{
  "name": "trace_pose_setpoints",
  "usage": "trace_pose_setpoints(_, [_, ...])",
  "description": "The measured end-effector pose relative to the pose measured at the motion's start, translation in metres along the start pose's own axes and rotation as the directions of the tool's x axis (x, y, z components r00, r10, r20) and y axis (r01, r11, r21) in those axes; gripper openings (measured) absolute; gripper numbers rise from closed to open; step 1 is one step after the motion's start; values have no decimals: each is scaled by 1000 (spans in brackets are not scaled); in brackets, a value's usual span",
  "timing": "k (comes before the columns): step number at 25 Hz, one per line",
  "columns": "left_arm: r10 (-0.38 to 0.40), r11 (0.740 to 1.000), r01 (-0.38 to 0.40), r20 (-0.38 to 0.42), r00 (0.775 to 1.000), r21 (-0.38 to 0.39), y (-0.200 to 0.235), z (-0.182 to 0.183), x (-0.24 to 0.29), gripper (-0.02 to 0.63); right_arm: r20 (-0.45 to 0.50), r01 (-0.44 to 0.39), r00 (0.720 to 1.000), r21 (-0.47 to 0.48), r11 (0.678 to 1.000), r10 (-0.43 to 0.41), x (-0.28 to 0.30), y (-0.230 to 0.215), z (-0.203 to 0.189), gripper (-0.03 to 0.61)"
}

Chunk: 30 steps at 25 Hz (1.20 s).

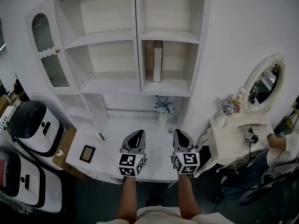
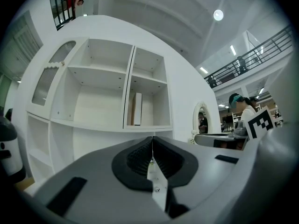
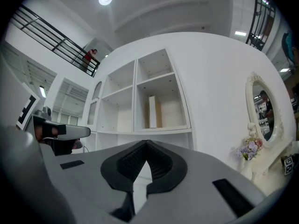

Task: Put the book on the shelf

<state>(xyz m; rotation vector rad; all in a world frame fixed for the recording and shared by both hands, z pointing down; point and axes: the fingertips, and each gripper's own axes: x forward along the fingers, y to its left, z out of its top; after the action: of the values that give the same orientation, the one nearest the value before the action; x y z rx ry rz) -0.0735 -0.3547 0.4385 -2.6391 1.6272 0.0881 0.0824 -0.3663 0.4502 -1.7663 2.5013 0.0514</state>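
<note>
A white book (image 1: 158, 60) stands upright in the lower right compartment of the white shelf unit (image 1: 117, 85); it also shows as a pale slab (image 2: 137, 108) in the left gripper view and as an upright book (image 3: 153, 111) in the right gripper view. My left gripper (image 1: 138, 134) and right gripper (image 1: 180, 133) hover side by side over the white desk (image 1: 112, 146), well below the book. Both have their jaws pressed together with nothing between them.
A vase of flowers (image 1: 163, 108) stands at the back of the desk. A small dark frame (image 1: 87, 153) and a small object (image 1: 101, 137) lie on its left part. A dressing table with an oval mirror (image 1: 264, 84) is at the right; white machines (image 1: 32, 127) at the left.
</note>
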Motion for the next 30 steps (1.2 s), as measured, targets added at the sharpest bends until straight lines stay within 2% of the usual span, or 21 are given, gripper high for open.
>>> trace_pose_setpoints(8, [-12, 1000, 12, 10, 1000, -9, -12, 2, -1, 17, -69, -56, 996, -2, 998, 56, -2, 10, -8, 26])
trace_pose_setpoints(13, [-19, 1000, 19, -1, 1000, -5, -17, 2, -6, 17, -75, -24, 997, -7, 1000, 23, -8, 9, -5, 26])
trace_pose_setpoints(19, [-27, 999, 27, -8, 1000, 19, -19, 7, -6, 17, -54, -26, 998, -4, 1000, 25, -11, 9, 5, 25])
trace_pose_setpoints(26, [-24, 1000, 24, -12, 1000, 0, -22, 3, -10, 17, -66, -13, 998, 20, 1000, 14, -18, 9, 2, 26])
trace_pose_setpoints(30, [-4, 1000, 4, -8, 1000, -15, -18, 1, -17, 17, -68, -35, 997, 26, 999, 37, -21, 14, 2, 26])
